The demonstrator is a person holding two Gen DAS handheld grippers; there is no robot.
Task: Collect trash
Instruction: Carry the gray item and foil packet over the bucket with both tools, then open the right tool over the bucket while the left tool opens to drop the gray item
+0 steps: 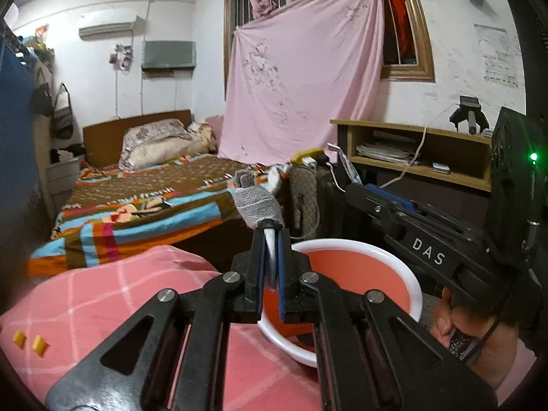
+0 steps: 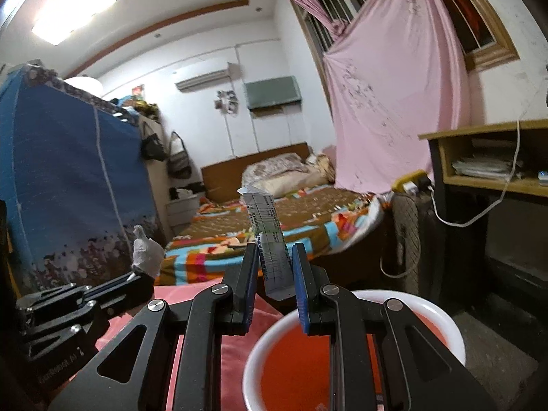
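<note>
Trash is riding in both my grippers: my left gripper (image 1: 270, 267) is clenching a grey wrapper (image 1: 258, 207), my right gripper (image 2: 274, 274) a printed sachet (image 2: 270, 239), each sticking out at twelve o'clock so it can drop into the bowl (image 2: 445, 311) just below, on the pink cloth (image 1: 102, 294).

The room is evenly lit from a ceiling lamp (image 2: 77, 7), which blows out to white glare at 10 o'clock in the right view. Both views bend strongly at the rims and darken to black corners. The wardrobe (image 2: 68, 185) at 9 o'clock is smeared and soft. A green LED (image 1: 533, 156) glows at 3 o'clock in the left view.
</note>
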